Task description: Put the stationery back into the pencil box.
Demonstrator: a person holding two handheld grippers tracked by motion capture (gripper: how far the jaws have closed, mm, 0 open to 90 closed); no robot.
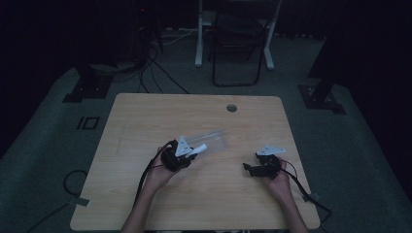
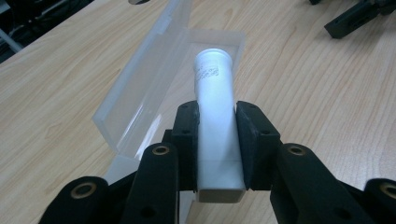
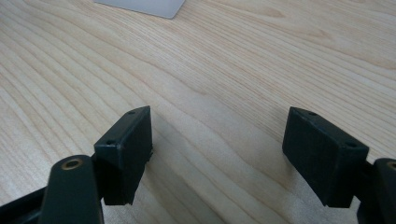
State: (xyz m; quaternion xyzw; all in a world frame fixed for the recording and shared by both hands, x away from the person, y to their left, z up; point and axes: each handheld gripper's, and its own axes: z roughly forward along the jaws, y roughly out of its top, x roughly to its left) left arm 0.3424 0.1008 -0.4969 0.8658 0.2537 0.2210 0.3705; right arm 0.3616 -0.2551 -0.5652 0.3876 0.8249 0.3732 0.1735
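Observation:
My left gripper (image 2: 217, 140) is shut on a white tube (image 2: 215, 107), pads pressed on both its sides; the tube's capped end points out over a clear plastic box (image 2: 140, 98) with its lid standing open. In the high view the left gripper (image 1: 187, 156) holds the white tube (image 1: 198, 150) just in front of the clear box (image 1: 214, 141), near the table's middle. My right gripper (image 3: 219, 149) stands open over bare wood with nothing between its pads. In the high view the right gripper (image 1: 248, 168) rests low at the table's right, pointing left.
The wooden table (image 1: 145, 121) has a round cable hole (image 1: 231, 108) near its far edge. A chair (image 1: 238, 43) and cables on the floor lie beyond the table. The room around is dark. The right gripper's tip (image 2: 355, 18) shows at the left gripper view's top right.

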